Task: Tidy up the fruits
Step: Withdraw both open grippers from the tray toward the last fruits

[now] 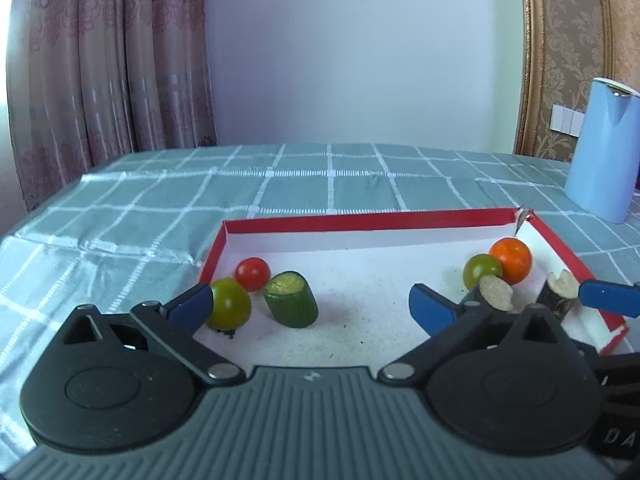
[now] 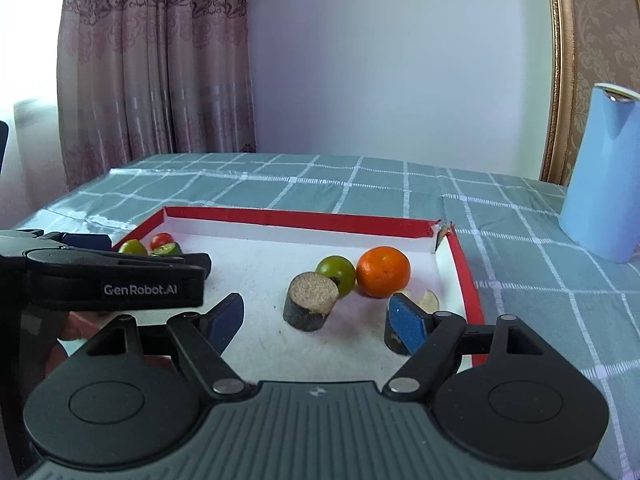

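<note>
Both grippers are held low over the near edge of the tray (image 1: 360, 220), pointed down into it. On the left gripper (image 1: 310, 306) the jaws are spread wide with nothing between the pads; the green tomato (image 1: 229, 303) just beside its left finger, the red tomato (image 1: 252, 274) and the cut green piece (image 1: 291, 299) lie free on the tray floor. On the right gripper (image 2: 316, 322) the jaws are likewise parted and empty, with one dark stub (image 2: 310, 302) lying ahead between the fingers and a second stub partly hidden behind the right finger.

Two clusters are seen at opposite ends: tomatoes and the green piece at the left, the orange (image 2: 383, 271), another green tomato (image 2: 336, 272) and the stubs at the right. This is judged a sorting by side, each gripper keeping its own end, and both look to have let go. A blue jug (image 1: 604, 152) is left outside the tray.
</note>
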A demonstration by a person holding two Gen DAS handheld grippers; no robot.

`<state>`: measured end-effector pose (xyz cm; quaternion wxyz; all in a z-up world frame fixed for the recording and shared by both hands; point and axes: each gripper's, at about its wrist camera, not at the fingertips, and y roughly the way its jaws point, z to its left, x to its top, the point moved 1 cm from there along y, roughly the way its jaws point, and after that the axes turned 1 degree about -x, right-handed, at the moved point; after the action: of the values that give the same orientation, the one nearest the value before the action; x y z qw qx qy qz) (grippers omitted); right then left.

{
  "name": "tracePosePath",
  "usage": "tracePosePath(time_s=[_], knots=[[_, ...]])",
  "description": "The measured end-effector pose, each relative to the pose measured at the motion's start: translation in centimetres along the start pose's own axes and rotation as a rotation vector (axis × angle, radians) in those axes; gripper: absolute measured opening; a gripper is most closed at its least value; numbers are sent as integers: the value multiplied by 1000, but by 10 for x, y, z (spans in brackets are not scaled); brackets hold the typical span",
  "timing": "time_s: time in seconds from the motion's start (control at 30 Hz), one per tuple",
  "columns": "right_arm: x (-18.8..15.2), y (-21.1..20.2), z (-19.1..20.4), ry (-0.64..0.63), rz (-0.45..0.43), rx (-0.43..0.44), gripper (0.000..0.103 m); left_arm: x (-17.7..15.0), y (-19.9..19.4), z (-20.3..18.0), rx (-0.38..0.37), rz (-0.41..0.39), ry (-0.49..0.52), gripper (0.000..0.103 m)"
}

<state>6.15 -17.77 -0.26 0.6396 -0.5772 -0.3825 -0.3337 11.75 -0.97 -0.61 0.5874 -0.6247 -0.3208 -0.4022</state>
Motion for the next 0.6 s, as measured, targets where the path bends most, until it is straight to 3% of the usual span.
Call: tracePosePath(time_s=[0.23,0.37,0.6], knots=[[-24,-38,-26,77,7,43,80,-14,-51,5,-39,-26,29,103],[-41,-58,-29,52,13,55,85,-33,-74,7,-77,-36,38,103],[-53,-60,-16,-32,36,82,86,-53,-78,-8,-102,-13,112,103]])
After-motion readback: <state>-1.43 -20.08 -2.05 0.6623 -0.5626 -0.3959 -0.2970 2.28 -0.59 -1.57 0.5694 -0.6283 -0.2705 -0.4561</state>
